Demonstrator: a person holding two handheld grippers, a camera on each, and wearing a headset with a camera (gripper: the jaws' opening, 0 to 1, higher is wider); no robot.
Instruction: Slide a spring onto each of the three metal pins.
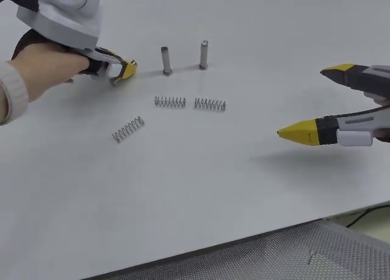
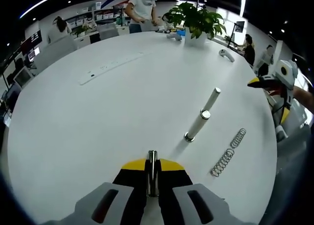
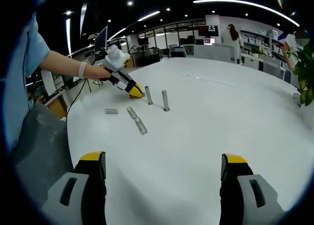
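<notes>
Opening stage, by the look of it: white worktop [image 1: 201, 188] with no spring on any pin yet. Left hand-held gripper [image 1: 125, 71] low at the far left, clamped tight on the held pin [image 2: 152, 173], probably about to stand it beside the other two. Right hand-held gripper [image 1: 300, 102] hovering wide open and empty, well apart to the right of the parts. Left upright pin [image 1: 165, 60] and right upright pin [image 1: 203, 54] standing near each other, just right of the left hand-held gripper. Lying flat, closer to the person: left spring [image 1: 128, 129], middle spring [image 1: 170, 102], right spring [image 1: 210, 104]. Next likely calls for setting the held pin upright, letting go, then pinching a spring and lining its bore up over a pin top.
</notes>
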